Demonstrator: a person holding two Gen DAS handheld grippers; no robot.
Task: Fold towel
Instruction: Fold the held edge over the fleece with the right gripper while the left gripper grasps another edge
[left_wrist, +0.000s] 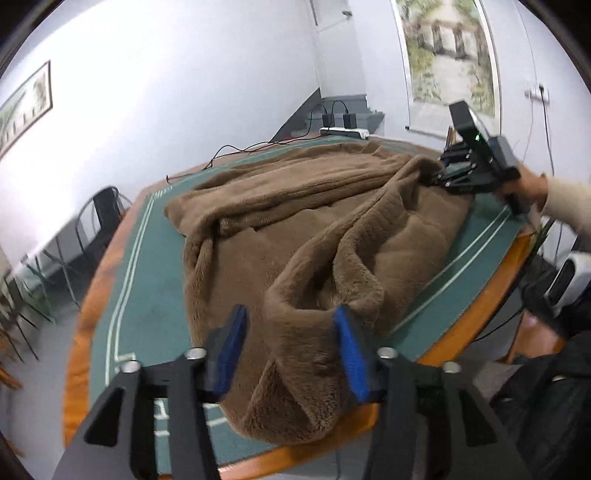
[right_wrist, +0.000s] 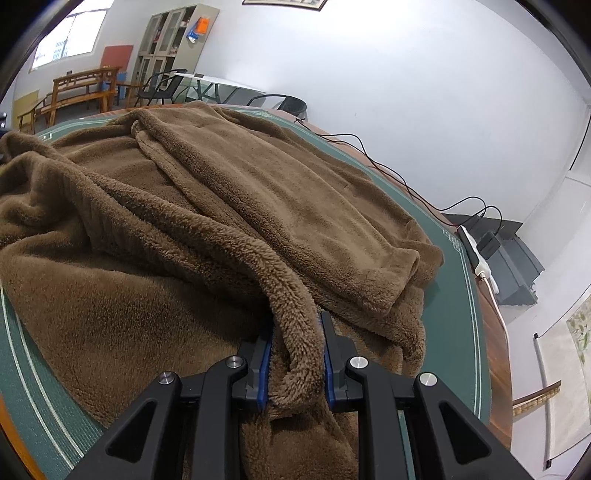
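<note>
Brown and fleecy, the towel (left_wrist: 314, 229) lies rumpled on the green table (left_wrist: 147, 295), one far layer already doubled over. The right gripper (right_wrist: 295, 354) pinches a bunched edge; the left gripper (left_wrist: 291, 350) stands released over a near corner. Squaring and folding remain.

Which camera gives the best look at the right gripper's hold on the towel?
The right wrist view: the right gripper pinches a fold of the brown towel up close. The left wrist view shows it small and far off, at the towel's far corner.

A green-topped table (left_wrist: 122, 280) with an orange wooden rim carries a rumpled brown towel (left_wrist: 314, 236); a white power strip (left_wrist: 343, 132) lies at its far edge.
</note>
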